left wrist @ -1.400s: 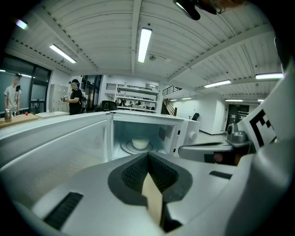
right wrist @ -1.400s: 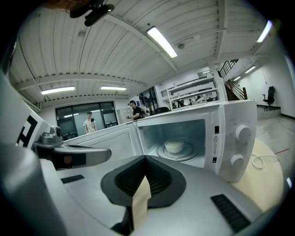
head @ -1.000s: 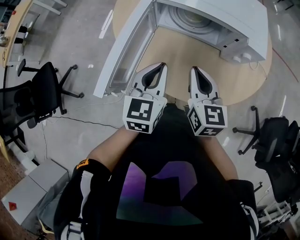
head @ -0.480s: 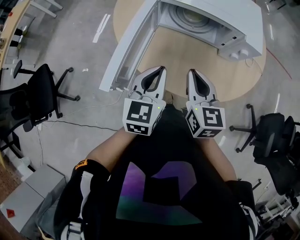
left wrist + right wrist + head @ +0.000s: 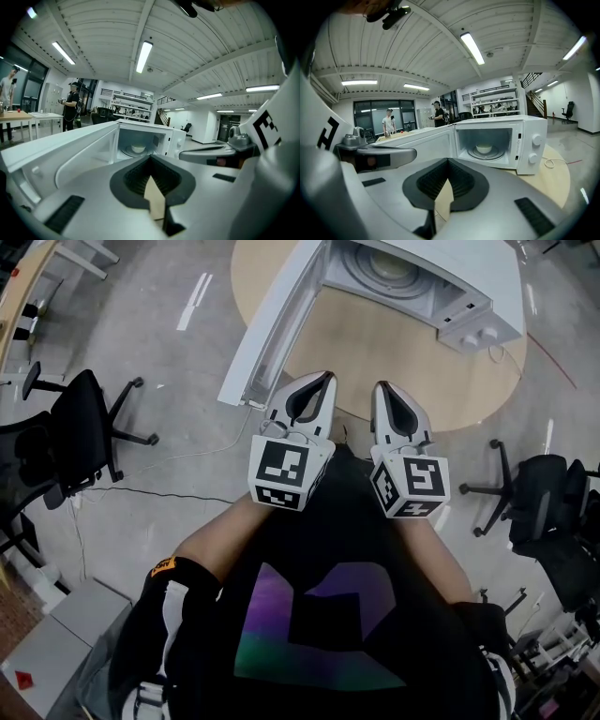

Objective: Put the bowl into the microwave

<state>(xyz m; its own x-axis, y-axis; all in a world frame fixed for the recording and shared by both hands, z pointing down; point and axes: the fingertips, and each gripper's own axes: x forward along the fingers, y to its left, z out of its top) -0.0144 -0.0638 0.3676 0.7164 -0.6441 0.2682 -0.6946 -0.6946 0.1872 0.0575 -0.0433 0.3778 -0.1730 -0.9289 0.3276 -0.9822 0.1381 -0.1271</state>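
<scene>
Item: bowl (image 5: 483,149), on the turntable inside the microwave (image 5: 529,136), door (image 5: 272,334) open; left gripper (image 5: 325,377) and right gripper (image 5: 379,387), jaws clenched on nothing, drawn slightly farther back from the surface (image 5: 403,371) than a second ago (placement apparently done; door-closing arguably remains).

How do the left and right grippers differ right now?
The left gripper is nearer the open door; the right gripper is nearer the knobs. The left gripper's cube bears a different marker pattern from the right gripper's cube. Both are shut, empty, and held short of the microwave, where the bowl sits.
</scene>
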